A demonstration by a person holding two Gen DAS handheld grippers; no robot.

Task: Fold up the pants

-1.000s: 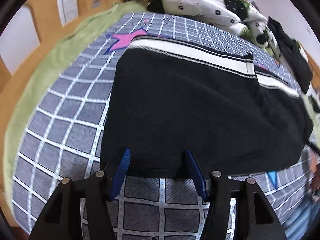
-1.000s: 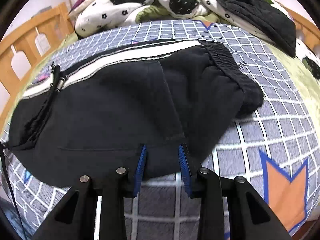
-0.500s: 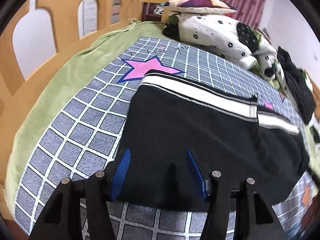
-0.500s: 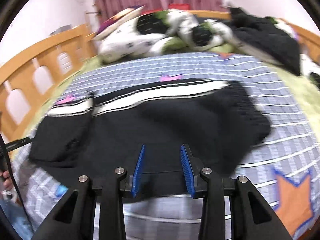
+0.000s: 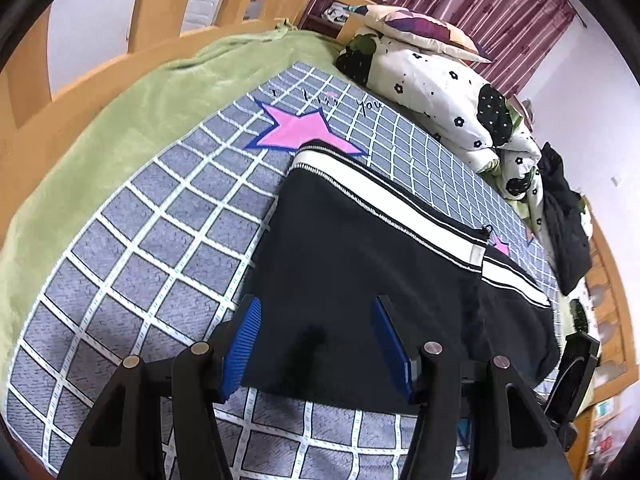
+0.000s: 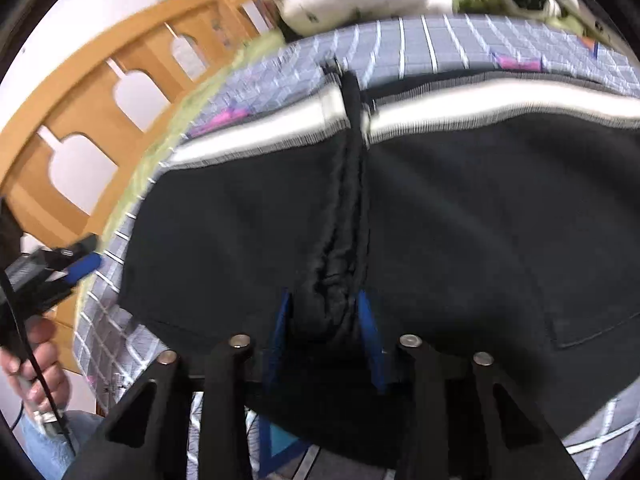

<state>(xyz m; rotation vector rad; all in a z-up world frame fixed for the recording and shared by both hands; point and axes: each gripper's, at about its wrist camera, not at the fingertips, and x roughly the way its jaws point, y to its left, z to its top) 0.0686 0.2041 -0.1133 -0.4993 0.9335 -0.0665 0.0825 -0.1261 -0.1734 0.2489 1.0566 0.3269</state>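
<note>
Black pants (image 5: 360,248) with a white side stripe lie folded across the grey checked bedspread (image 5: 160,240). My left gripper (image 5: 316,336) hovers open over their near left edge, and the cloth under its pads lies flat. In the right wrist view a raised ridge of bunched black cloth (image 6: 340,240) runs up the middle of the pants (image 6: 480,220). My right gripper (image 6: 324,320) straddles the near end of that ridge. Its jaws are closing and the cloth fills the gap between the blue pads. The left gripper (image 6: 76,268) shows at the left edge, held by a hand (image 6: 36,360).
A green blanket (image 5: 100,128) and a wooden bed rail (image 5: 100,40) border the left side. A flowered duvet (image 5: 432,80), a pillow and a black garment (image 5: 564,220) are heaped at the far end. A pink star (image 5: 300,128) marks the bedspread beyond the pants.
My right gripper swept left along the near edge, from the waistband end to the cloth ridge, and narrowed around it. My left gripper rose a little and rolled, staying open.
</note>
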